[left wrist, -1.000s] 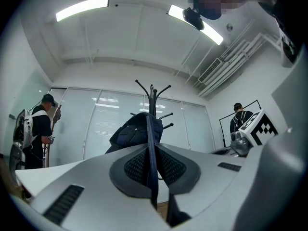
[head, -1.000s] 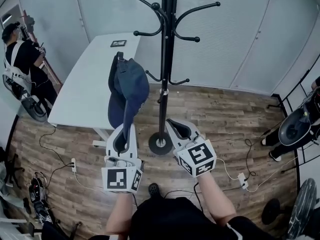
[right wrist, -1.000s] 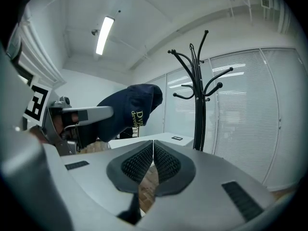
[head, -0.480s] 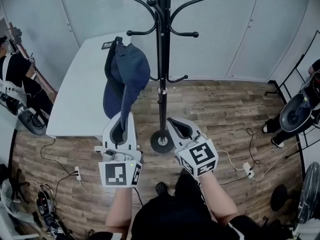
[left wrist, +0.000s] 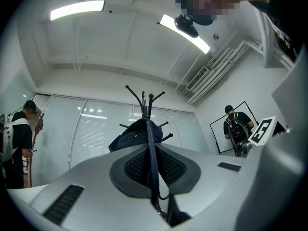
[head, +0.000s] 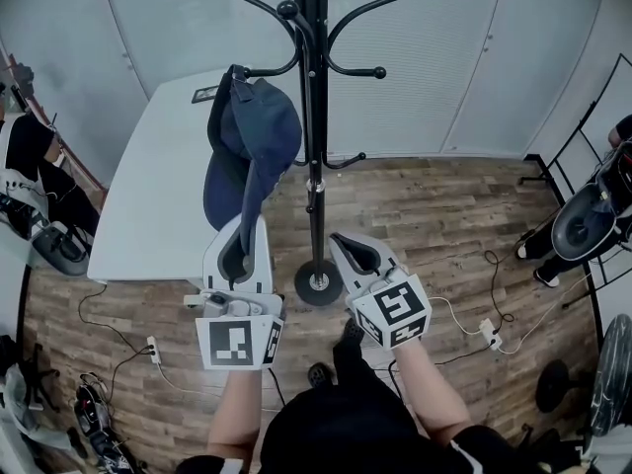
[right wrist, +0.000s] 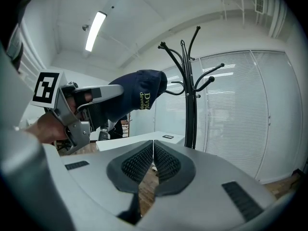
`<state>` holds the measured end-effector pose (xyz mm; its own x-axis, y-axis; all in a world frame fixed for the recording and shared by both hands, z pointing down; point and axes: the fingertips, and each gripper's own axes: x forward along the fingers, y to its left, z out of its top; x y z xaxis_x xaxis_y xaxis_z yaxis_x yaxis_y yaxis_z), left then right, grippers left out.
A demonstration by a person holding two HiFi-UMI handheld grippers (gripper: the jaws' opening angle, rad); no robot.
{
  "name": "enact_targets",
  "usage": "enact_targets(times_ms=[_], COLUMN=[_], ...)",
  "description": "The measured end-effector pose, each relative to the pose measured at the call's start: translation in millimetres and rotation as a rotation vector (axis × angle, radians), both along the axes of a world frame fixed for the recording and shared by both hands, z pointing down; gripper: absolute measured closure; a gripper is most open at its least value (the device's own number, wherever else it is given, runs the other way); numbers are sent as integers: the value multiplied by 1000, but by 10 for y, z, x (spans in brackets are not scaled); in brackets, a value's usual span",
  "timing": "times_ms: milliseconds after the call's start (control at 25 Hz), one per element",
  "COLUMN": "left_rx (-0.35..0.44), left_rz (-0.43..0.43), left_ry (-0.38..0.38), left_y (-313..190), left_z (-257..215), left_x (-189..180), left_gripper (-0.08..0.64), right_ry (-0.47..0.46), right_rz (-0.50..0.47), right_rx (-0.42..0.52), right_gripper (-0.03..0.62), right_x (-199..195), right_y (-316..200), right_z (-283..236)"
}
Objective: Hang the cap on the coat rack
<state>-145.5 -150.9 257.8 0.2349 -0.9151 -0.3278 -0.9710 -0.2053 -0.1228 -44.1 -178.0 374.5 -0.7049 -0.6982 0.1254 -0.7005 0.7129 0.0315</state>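
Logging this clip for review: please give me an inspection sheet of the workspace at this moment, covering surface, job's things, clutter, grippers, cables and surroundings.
Surface: white table with a small dark object at its far end; wood floor.
Job's things: navy cap held up beside the coat rack, not yet on a hook.
Clutter: dark gear on the floor, lower left.
Grippers: left gripper, fingers shut on the cap's brim; right gripper, fingers shut, empty.
Cables: power strips and loose leads on the floor on both sides.
Surroundings: wall with blinds; people at the left and right edges.
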Motion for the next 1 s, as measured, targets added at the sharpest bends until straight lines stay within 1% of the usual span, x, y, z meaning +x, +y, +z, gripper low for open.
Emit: enact_targets(times_ms=[280,760,1000], left_rx=[-8,-39,-76], left_rz=[-2,6,12], left_ry=[-18,-7,-5], left_y=[-118,-247,-301], left_z=[42,135,279], left_x=[47,28,56], left_gripper=[529,529,529], right_ry=[-11,-12,-4], right_rz=[4,19,20], right_rx=[-8,-21,-43], right_gripper=[561,561,561], right_x=[48,58,65], right_y=[-70,-158,-152], right_z=[28,35,113])
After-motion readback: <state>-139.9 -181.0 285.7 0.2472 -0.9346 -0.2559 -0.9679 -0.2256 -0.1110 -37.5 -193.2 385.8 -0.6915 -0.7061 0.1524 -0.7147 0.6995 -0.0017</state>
